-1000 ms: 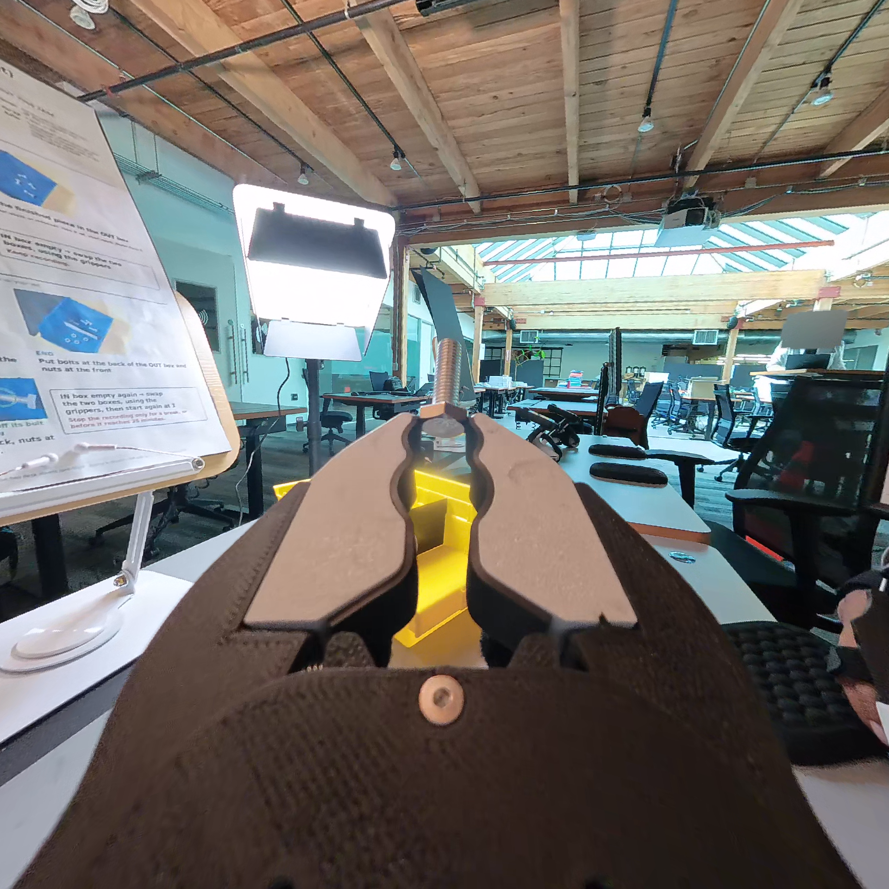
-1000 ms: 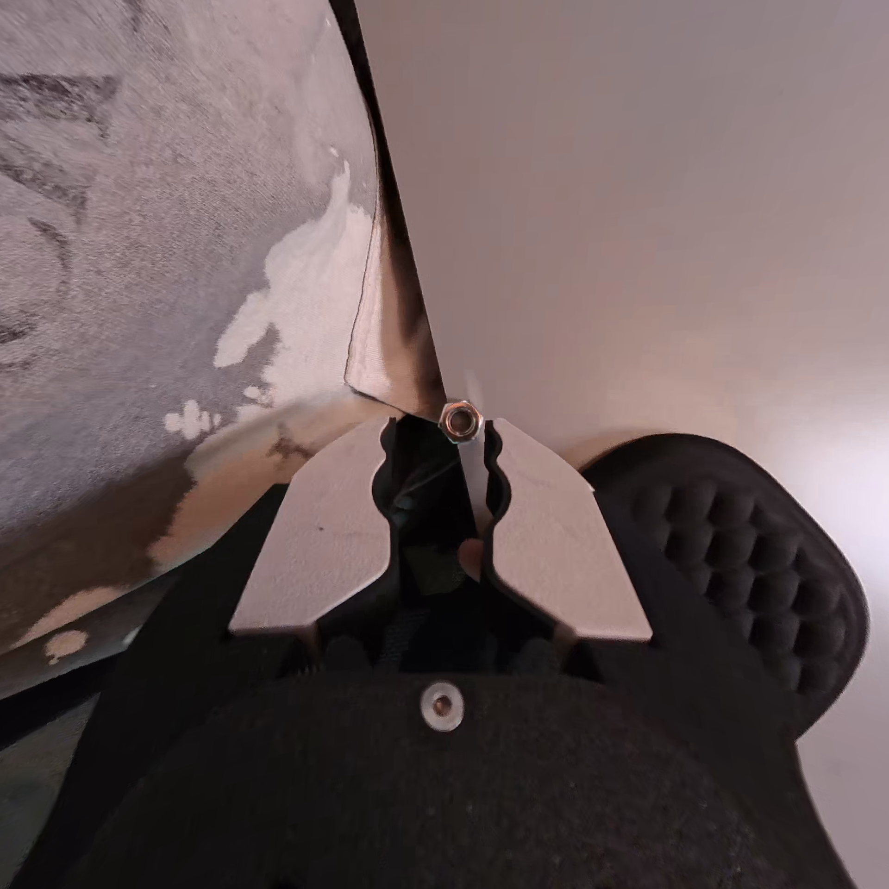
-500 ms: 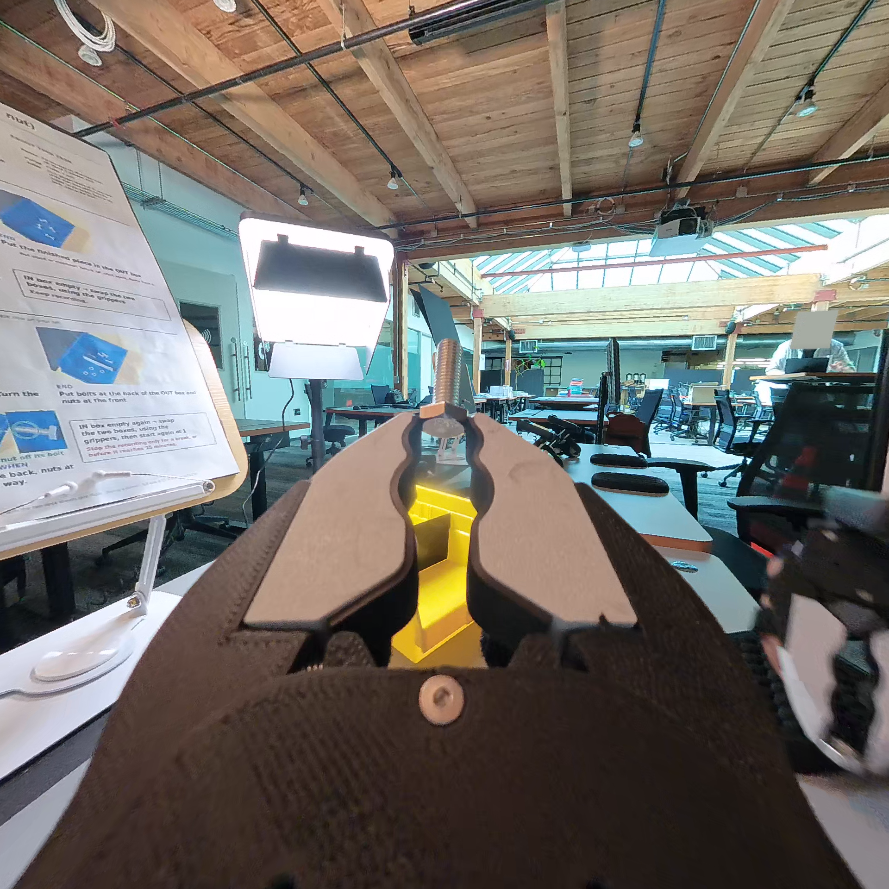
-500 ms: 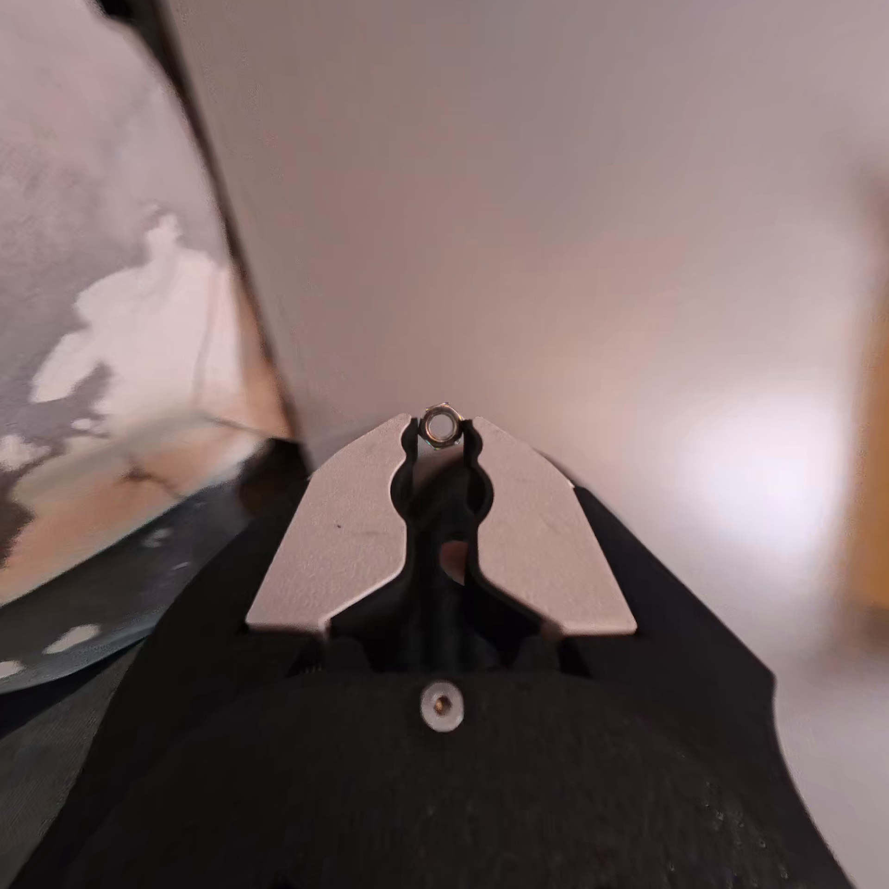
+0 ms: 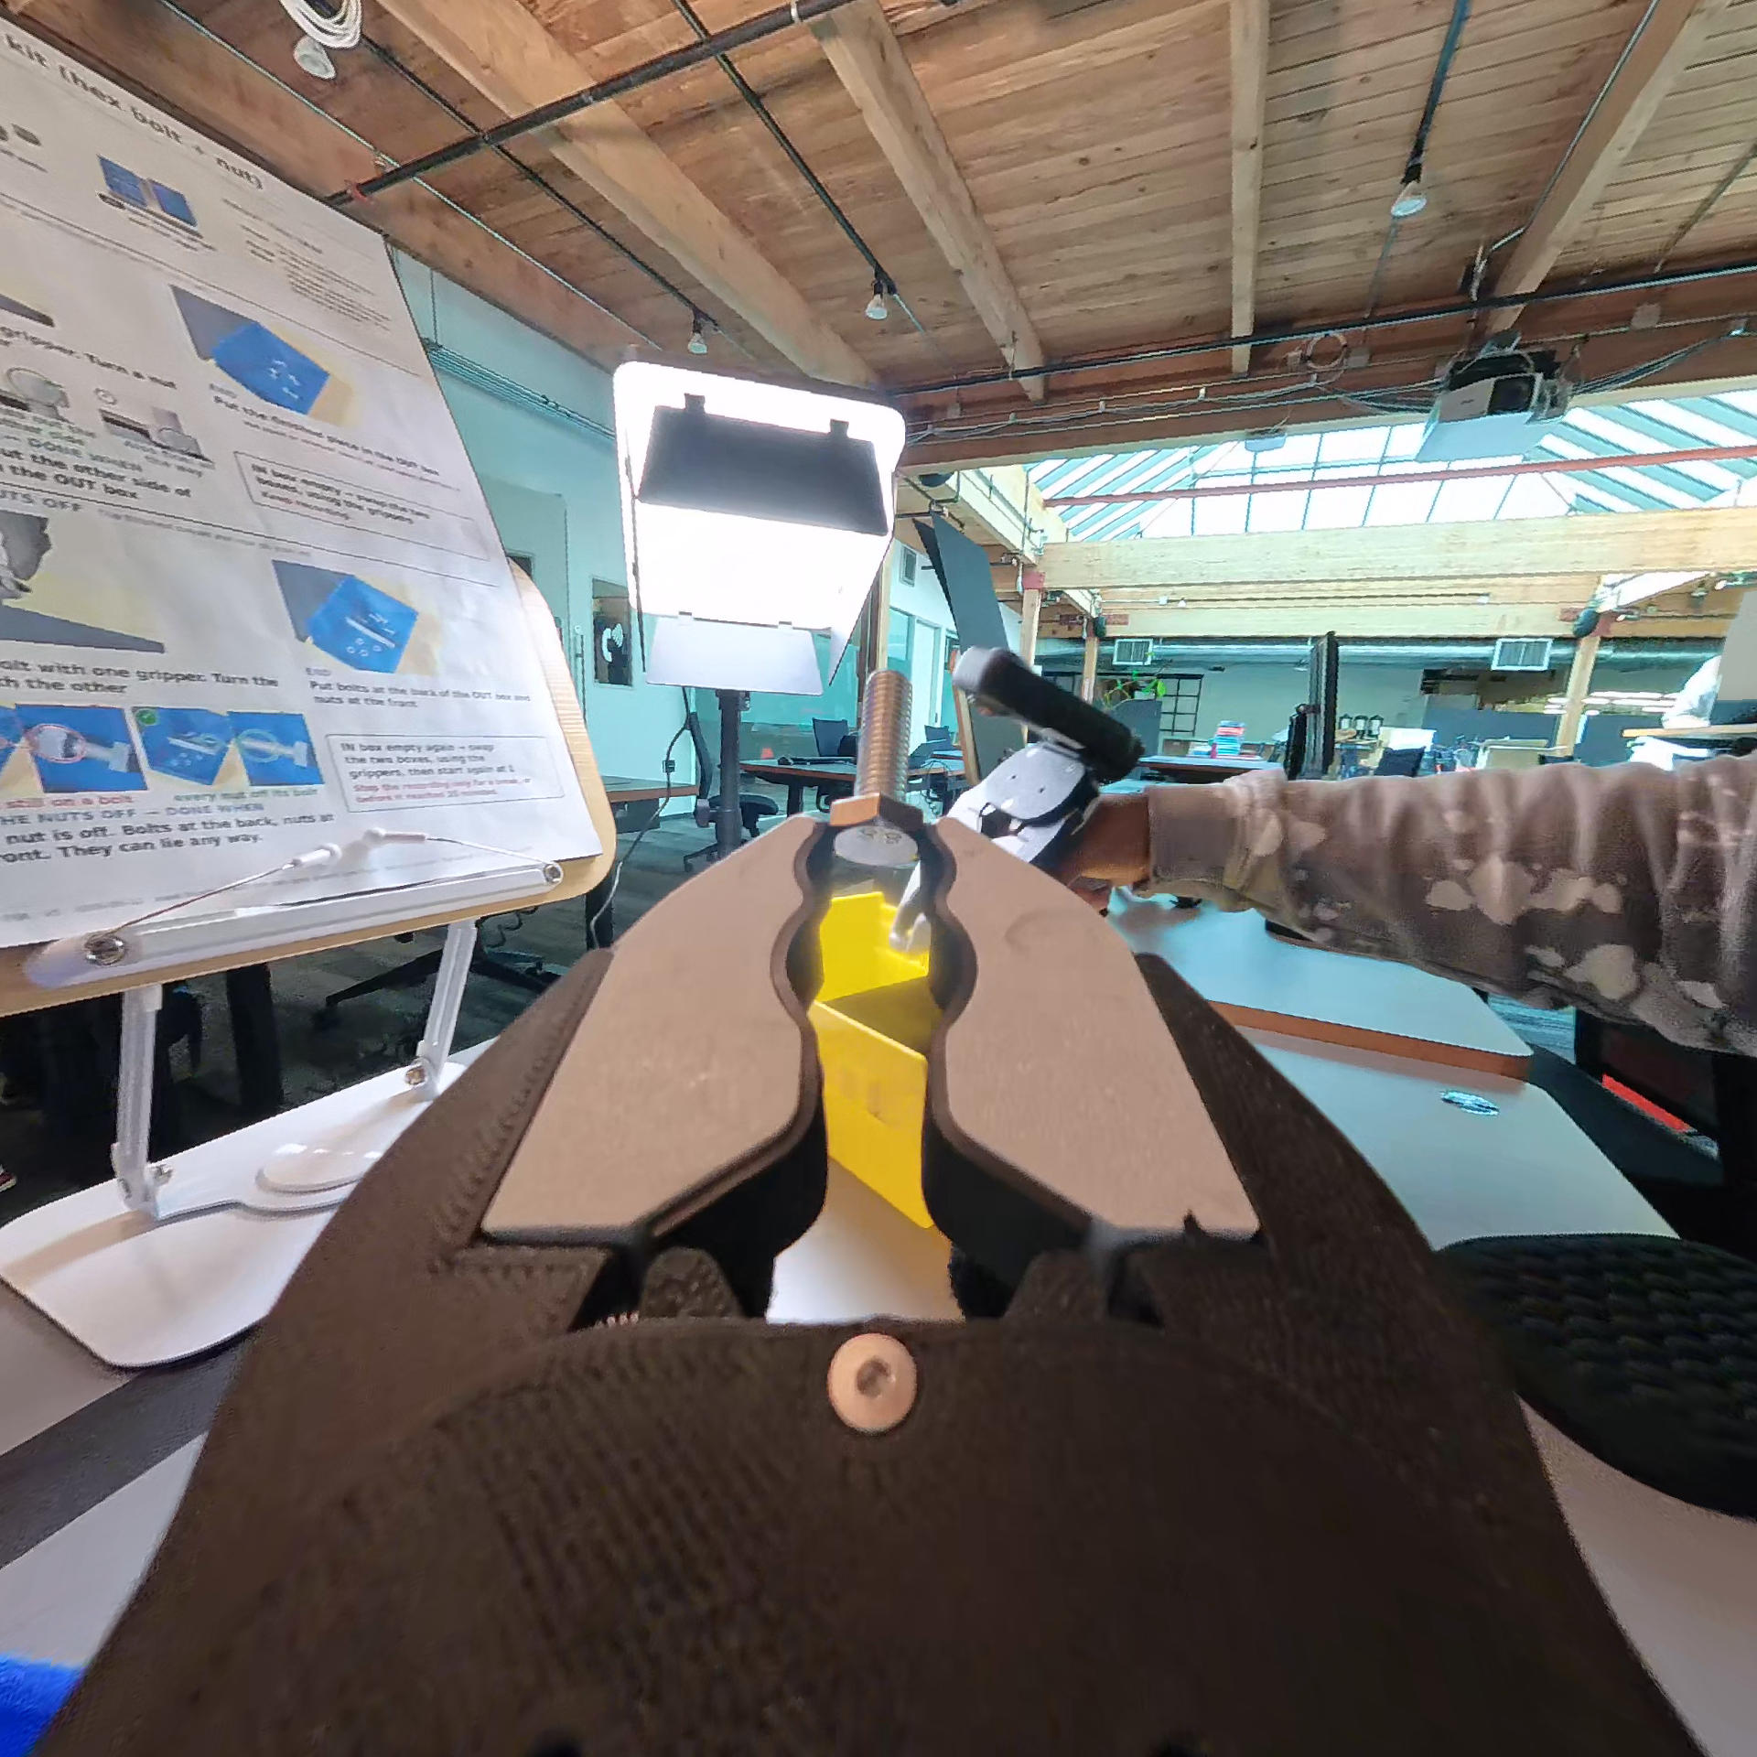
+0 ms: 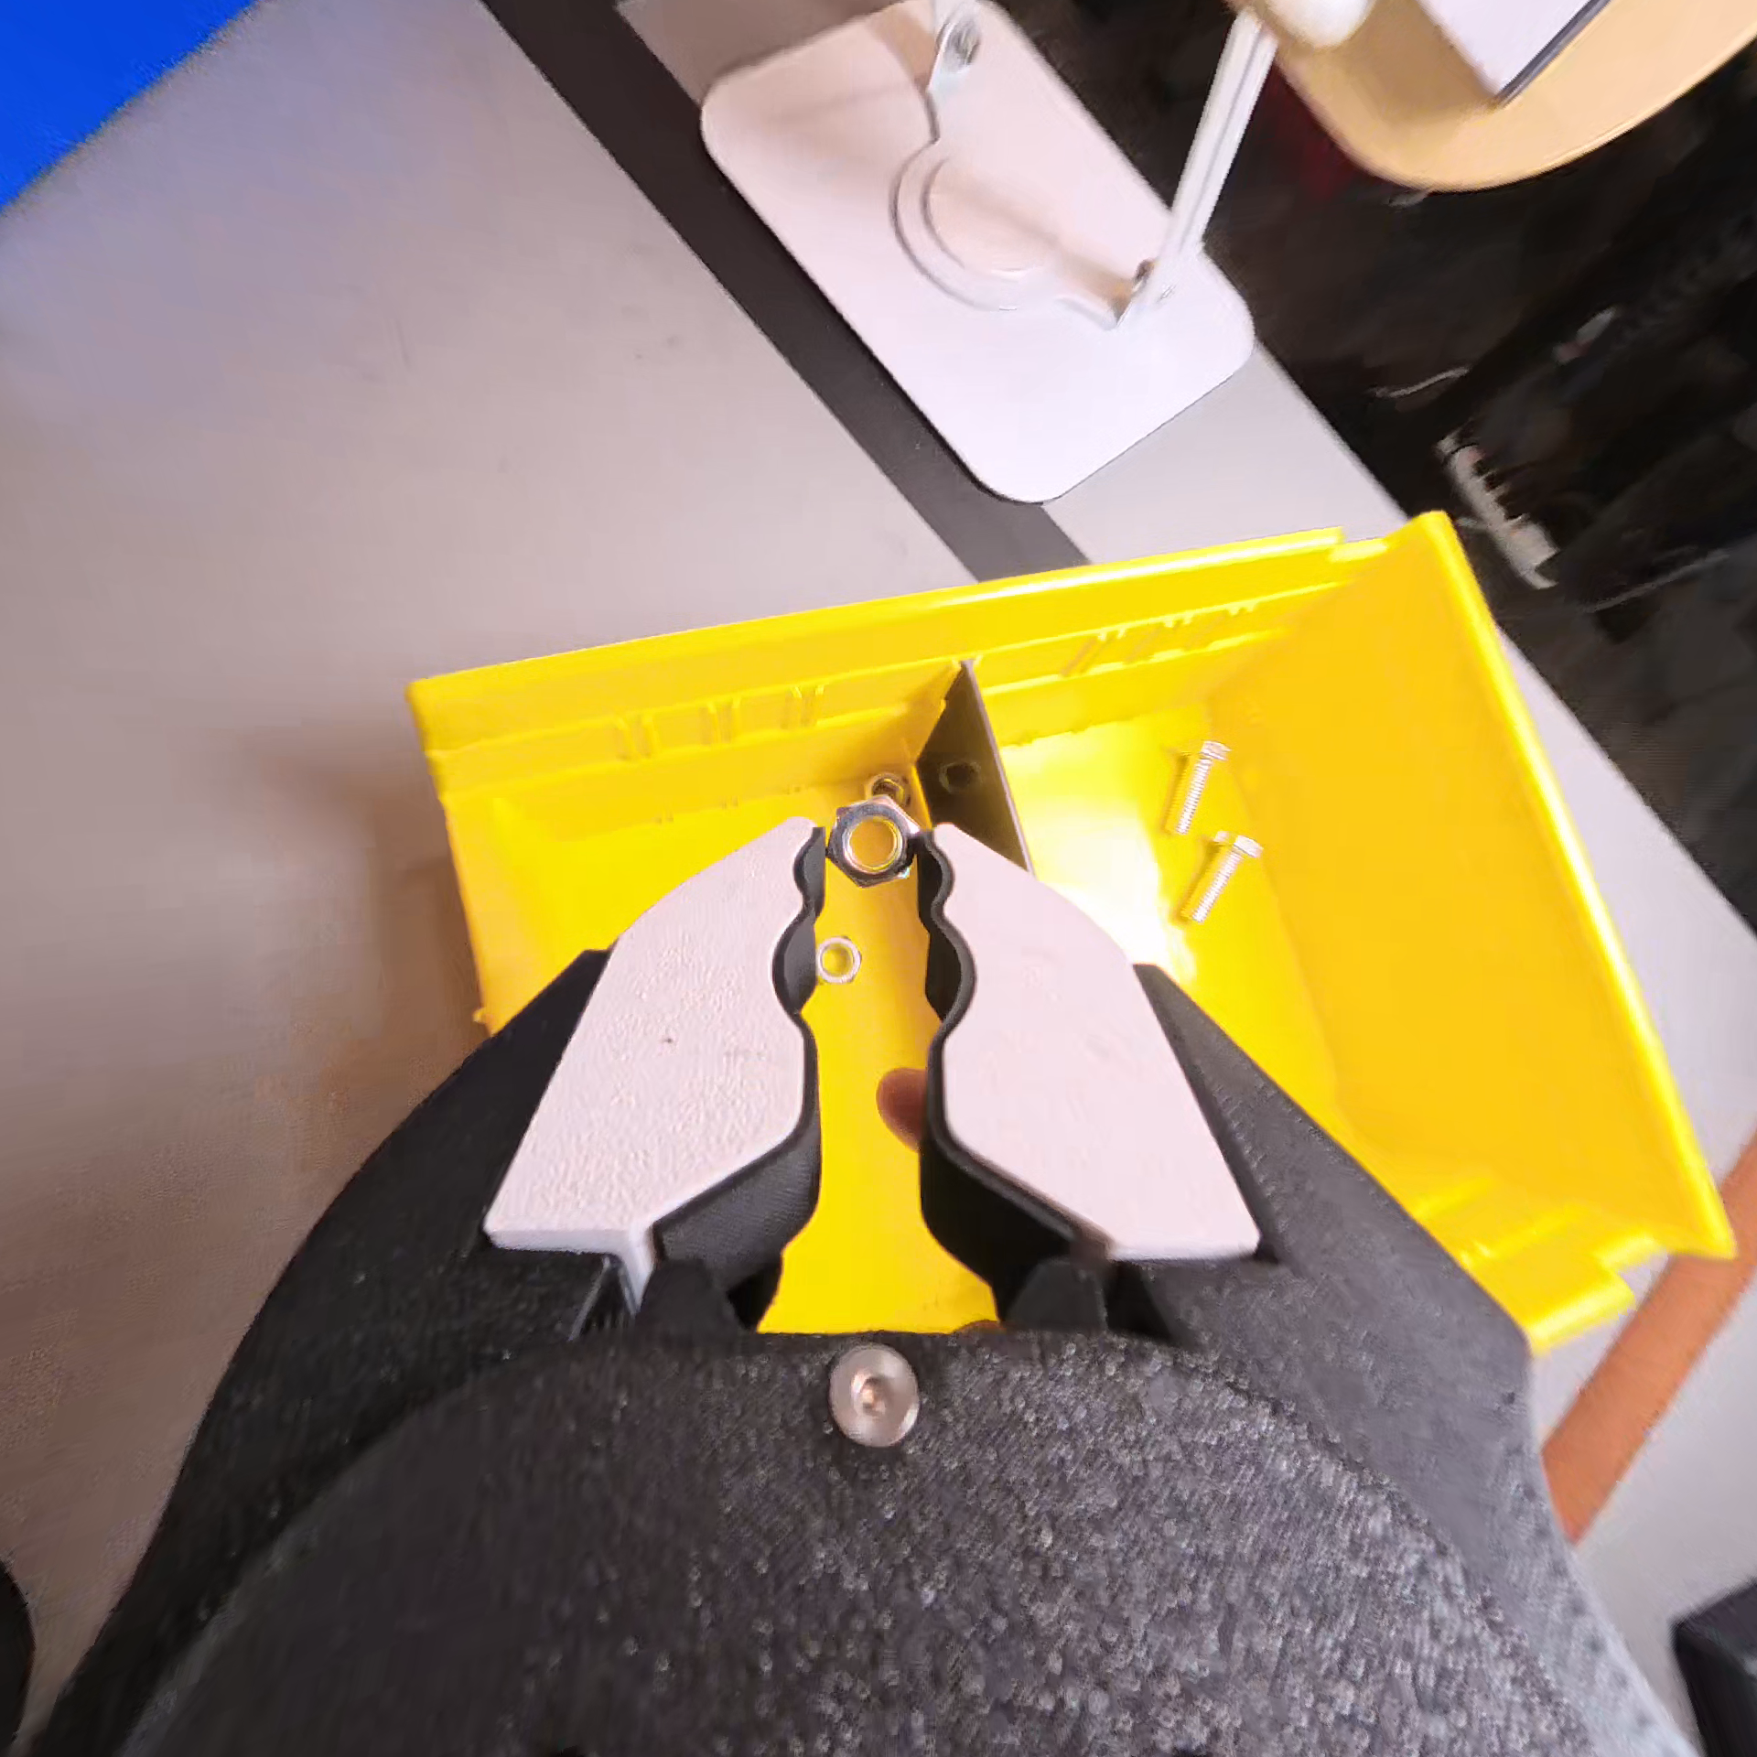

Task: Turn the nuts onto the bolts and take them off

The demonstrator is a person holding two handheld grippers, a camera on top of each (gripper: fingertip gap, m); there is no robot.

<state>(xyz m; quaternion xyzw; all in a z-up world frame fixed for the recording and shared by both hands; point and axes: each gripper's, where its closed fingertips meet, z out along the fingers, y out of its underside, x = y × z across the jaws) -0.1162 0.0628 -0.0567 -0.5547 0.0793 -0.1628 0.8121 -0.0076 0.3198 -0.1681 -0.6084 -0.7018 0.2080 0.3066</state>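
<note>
Bolt [image 5: 880, 751] stands upright at frame centre, its head pinched in my left gripper [image 5: 877, 837]. My right gripper [image 6: 870, 849] clamps a nut [image 6: 872, 846] at its fingertips, above the yellow bin [image 6: 1350, 951], where two bolts [image 6: 1200, 827] lie at right.

surface: grey table [image 6: 285, 589] | on it: yellow bin [image 6: 1407, 951]; white stand base [image 6: 998, 314]

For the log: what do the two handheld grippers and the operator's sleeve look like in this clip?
Both grippers match. The left gripper and right gripper each have two flat pale-grey fingers with wavy black inner edges, on a textured black body with a silver screw at the centre. No cables show. The operator's sleeve is long, grey-brown with pale blotches.
</note>
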